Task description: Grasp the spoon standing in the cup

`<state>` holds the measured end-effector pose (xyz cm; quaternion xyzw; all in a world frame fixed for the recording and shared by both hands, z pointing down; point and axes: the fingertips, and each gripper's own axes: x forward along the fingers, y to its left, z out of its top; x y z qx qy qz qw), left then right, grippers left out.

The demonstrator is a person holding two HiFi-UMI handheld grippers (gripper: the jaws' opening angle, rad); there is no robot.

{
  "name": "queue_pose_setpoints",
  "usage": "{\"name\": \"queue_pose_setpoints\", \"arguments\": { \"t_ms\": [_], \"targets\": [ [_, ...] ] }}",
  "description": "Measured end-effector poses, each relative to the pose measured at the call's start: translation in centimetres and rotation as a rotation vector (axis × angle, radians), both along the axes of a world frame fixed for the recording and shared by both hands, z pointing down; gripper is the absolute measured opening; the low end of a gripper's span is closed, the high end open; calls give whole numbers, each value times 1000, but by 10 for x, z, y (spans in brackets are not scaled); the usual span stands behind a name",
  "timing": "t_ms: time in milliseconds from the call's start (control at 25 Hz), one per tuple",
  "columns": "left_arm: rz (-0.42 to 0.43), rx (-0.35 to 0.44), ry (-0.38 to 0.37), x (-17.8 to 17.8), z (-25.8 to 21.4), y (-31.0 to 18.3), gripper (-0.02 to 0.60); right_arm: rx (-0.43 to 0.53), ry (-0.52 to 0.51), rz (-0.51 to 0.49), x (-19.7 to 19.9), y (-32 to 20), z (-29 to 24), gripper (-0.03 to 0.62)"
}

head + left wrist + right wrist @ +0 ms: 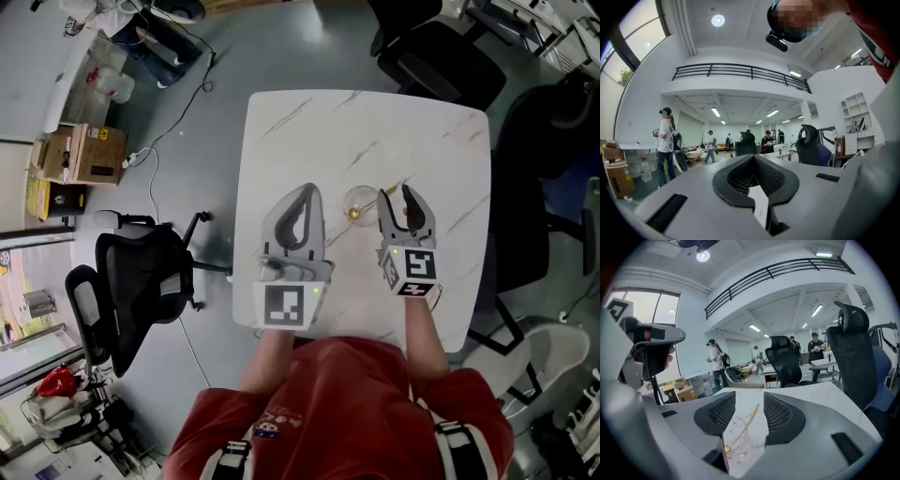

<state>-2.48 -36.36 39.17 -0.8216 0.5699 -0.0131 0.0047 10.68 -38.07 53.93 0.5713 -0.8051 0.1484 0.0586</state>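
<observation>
- The right gripper (397, 201) has its jaws spread wide. In the right gripper view (744, 414) the two dark ribbed pads stand well apart and press on nothing.
- In that view the spoon (743, 426) shows in the gap between the pads. It is a thin golden one, leaning with its bowl low at the left and its handle rising to the upper right, clear of both pads.
- The spoon stands in a clear cup (736, 439) that sits low in the gap, nearer the left pad and partly hidden behind it.
- From the head view the cup (359, 201) stands on the table just left of the right gripper's jaws, with the golden bowl of the spoon (354, 214) visible inside it.
- The left gripper (306, 199) has its jaws pressed together on nothing. The left gripper view (753, 158) shows them meeting at the tips.
- Both grippers hang over the near half of a white marbled table (375, 122), the left one beside the cup but apart from it.
- A black office chair (141, 281) stands on the grey floor left of the table, and a cardboard box (84, 155) lies farther off.
</observation>
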Motion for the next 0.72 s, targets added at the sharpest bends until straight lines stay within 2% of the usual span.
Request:
{"name": "queue_pose_setpoints", "arguments": {
  "t_ms": [720],
  "targets": [
    [-2,-5,-10,-3,3,-1,9,-83,4,-6,-5,-1,33,169]
  ]
}}
